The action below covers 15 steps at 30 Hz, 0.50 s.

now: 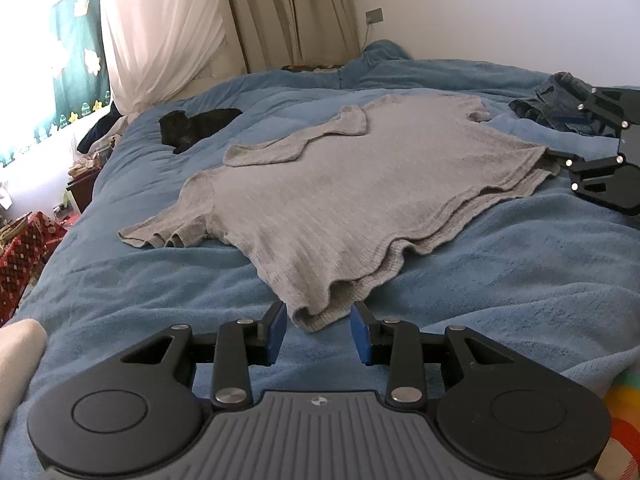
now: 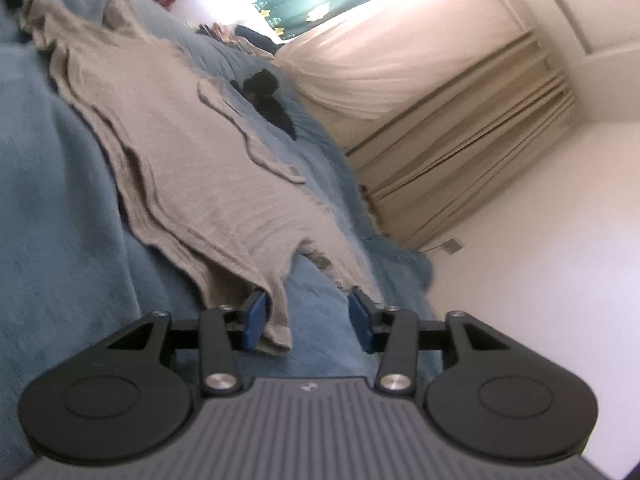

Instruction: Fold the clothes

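1. Lying flat on the blue fleece blanket (image 1: pixel 500 264), a grey knitted T-shirt (image 1: pixel 360 184) is seen spread out.
2. Its hem corner is flanked, unclamped, by the parted left gripper (image 1: pixel 319 334).
3. The right gripper (image 2: pixel 307 322) is held apart around another corner.

A blue blanket (image 1: pixel 120 292) covers the bed; a small black heap (image 1: pixel 198 124) lies on it toward the beige curtains (image 1: pixel 288 12), with a wall socket (image 1: pixel 374 15) nearby
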Motion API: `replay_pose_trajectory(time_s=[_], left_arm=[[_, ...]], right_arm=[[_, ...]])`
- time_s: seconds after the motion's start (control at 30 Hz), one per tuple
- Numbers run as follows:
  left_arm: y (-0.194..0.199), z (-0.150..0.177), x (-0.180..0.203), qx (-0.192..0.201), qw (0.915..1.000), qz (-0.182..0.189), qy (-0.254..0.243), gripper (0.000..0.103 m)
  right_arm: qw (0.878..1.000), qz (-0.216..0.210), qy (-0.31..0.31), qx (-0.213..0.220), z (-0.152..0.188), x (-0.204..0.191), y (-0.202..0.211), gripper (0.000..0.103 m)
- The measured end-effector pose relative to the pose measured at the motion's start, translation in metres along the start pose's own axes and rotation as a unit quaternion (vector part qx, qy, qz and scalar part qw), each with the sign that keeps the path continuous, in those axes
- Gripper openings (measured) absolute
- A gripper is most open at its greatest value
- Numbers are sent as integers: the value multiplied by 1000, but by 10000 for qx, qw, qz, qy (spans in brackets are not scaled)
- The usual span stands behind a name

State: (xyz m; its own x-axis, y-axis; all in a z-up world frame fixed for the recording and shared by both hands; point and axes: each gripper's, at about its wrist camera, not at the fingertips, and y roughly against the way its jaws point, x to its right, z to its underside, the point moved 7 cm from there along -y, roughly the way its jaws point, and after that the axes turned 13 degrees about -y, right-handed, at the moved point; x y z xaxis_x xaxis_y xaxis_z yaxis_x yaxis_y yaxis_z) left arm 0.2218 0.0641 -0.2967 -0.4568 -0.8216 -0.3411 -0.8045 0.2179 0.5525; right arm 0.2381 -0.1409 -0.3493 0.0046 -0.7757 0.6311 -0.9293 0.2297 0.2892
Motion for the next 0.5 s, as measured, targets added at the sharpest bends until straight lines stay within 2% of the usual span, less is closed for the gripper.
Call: replay_pose_trajectory(time_s=[0.03,0.07,0.17,0.3,0.5], left_arm=[[0,1,1,-7,10000,7,-4,35],[0,1,2,-11,10000,14,-11,35],[1,2,2,-22,10000,12,-16,35],[2,2,0,2,10000,3,11,36],[1,1,0,17,10000,10,26,37]], right_arm=[[9999,-138,-69,-71,0,0,-2,17],[9996,-223,-76,-134,0,-2,-4,15],[9990,-410,-72,-184,-2,-4,-8,17],[9990,-353,53,-263,9,-9,6,28],[9993,-279,88,-216,6,-13,-5,26]])
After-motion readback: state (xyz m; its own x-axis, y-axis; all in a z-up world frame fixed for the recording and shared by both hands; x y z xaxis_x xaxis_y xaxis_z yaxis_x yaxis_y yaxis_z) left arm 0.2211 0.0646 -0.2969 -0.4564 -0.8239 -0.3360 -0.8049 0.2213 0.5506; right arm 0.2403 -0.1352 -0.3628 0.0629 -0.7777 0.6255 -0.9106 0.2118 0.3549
